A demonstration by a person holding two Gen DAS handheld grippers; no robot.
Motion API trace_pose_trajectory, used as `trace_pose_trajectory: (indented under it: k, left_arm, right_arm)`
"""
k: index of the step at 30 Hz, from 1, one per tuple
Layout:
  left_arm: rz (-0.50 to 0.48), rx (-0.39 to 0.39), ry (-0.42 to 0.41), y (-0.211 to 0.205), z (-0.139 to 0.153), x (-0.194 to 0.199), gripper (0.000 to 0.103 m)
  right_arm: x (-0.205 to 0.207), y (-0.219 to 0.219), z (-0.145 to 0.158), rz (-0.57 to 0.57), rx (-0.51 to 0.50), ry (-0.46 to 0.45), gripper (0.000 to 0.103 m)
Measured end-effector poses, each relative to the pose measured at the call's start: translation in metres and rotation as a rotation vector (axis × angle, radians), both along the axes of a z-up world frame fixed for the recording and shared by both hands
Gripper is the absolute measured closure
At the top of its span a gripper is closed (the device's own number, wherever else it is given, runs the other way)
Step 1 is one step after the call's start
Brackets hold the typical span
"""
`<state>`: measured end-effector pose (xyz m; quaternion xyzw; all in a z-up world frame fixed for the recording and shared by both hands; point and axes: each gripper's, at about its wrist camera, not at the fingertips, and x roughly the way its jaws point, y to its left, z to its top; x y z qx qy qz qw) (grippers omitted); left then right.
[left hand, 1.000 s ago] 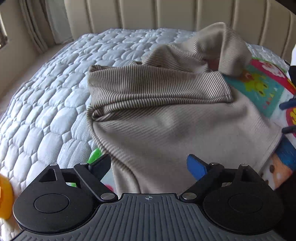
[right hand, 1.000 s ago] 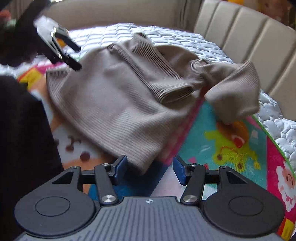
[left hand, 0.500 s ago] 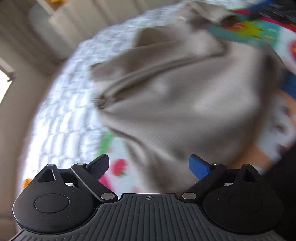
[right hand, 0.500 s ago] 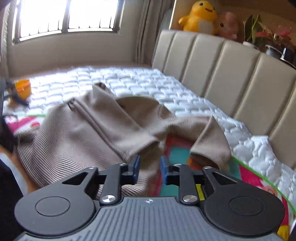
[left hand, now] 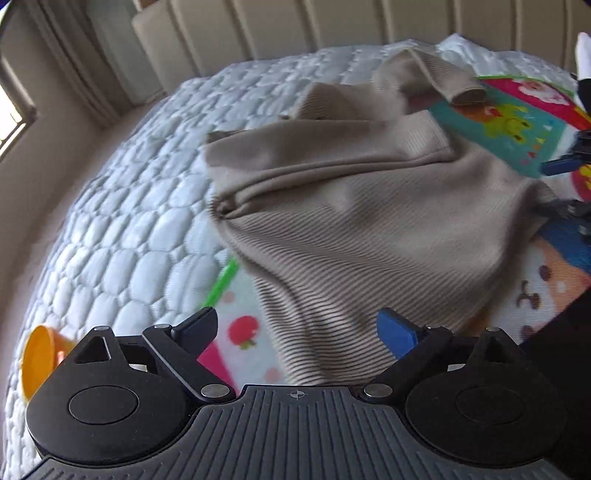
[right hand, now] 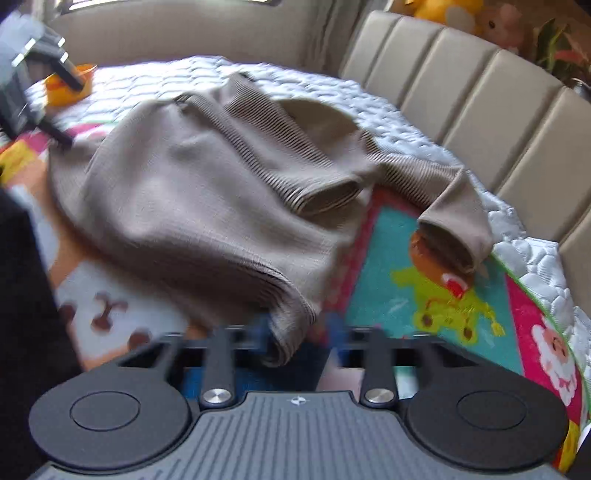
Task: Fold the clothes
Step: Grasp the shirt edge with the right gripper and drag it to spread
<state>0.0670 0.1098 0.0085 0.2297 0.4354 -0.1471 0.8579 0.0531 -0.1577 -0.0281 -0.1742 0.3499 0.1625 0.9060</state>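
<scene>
A beige ribbed sweater (left hand: 369, 221) lies rumpled across a colourful play mat (left hand: 517, 122) and a white quilted mattress (left hand: 129, 221), one sleeve folded over its body. My left gripper (left hand: 297, 330) is open; the near hem lies low between its fingers, untouched. In the right wrist view the sweater (right hand: 207, 192) spreads ahead. My right gripper (right hand: 299, 330) is blurred and its jaws are closing on the hem corner, which fills the gap between them. The left gripper (right hand: 64, 109) shows at the sweater's far left hem. The right gripper (left hand: 565, 186) sits at the right edge of the left wrist view.
An orange cup (left hand: 40, 354) stands on the mattress at the left, also seen as the orange cup (right hand: 70, 86) far back. A padded beige headboard (right hand: 480, 92) curves round the bed, with plush toys (right hand: 439, 11) on top. A person's dark clothing (right hand: 22, 295) fills the near left.
The right gripper's jaws have narrowed and dropped back onto the sweater's hem corner. The left gripper has shifted along the near hem and stays open.
</scene>
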Motion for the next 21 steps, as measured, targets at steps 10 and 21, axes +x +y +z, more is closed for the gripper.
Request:
trace_pose_trajectory:
  k: [10,21]
  left_arm:
    - [-0.025,0.244,-0.06,-0.019,-0.045,0.013,0.004]
    - [0.176,0.2,-0.028,0.028,-0.028,0.026,0.004]
  right_arm:
    - [-0.004,-0.002,0.003,-0.044,0.012,-0.012,0.059]
    - [-0.016,-0.012,0.015,0.048,-0.076,-0.035,0.096]
